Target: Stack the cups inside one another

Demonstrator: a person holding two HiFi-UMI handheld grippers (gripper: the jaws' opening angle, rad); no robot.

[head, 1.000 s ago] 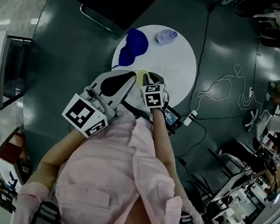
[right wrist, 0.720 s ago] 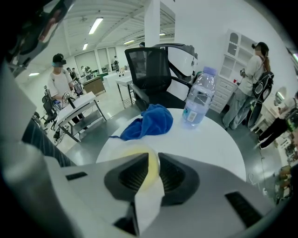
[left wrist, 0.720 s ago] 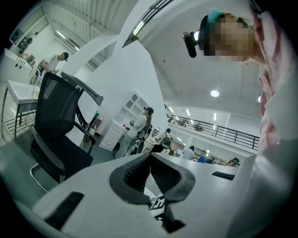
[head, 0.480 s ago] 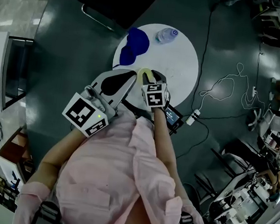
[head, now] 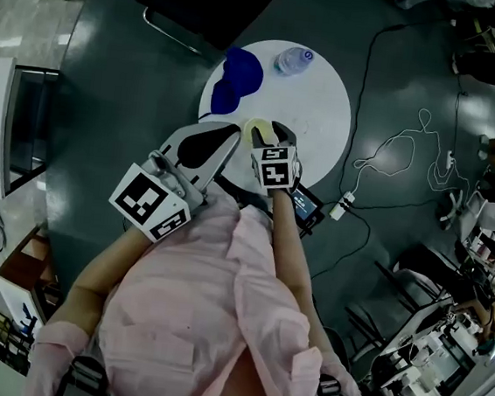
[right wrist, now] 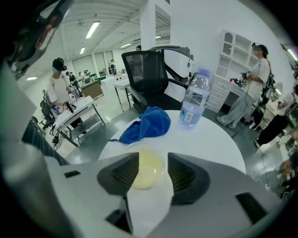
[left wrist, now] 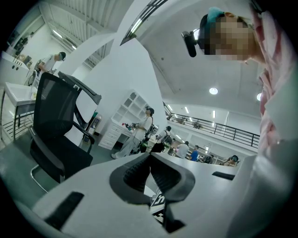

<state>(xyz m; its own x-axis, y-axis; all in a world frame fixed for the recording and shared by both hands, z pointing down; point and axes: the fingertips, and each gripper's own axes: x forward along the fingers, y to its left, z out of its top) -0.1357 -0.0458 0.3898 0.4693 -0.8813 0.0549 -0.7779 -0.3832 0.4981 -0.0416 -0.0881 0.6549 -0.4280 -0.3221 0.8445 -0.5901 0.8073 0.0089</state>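
**Round table with one yellow cup: items and gripper states**

1. Right gripper (right wrist: 152,168). It tilts steeply down over the near part of the table. Its jaws are spread wide and have just been opening. The cup sits in the gap between the two ribbed pads, and the pads are not pressing on it.

2. Yellow cup (right wrist: 144,175). It is pale and translucent and is seen from above, standing on the table between the right gripper's jaws, close to the table's near edge. Whether a second cup is nested inside it cannot be told.

3. Left gripper (left wrist: 150,160). It is held level, with its jaws pressed together at the tips and nothing between them. In the head view it lies just to the left of the right gripper, at the near edge of the table.

4. Table (right wrist: 212,137). It is round with a white top.

5. Blue cloth (right wrist: 146,124). It lies crumpled on the far left part of the table, well apart from the cup.

6. Water bottle (right wrist: 194,100). It is clear plastic with a blue cap, standing upright on the far side of the table to the right of the cloth.

7. Office chair (right wrist: 149,74). It is black and stands beyond the table.

8. Pink shirt (head: 201,302). The person holding both grippers wears it.

9. Cables (head: 402,152). They trail in loops across the dark floor to the right of the table.
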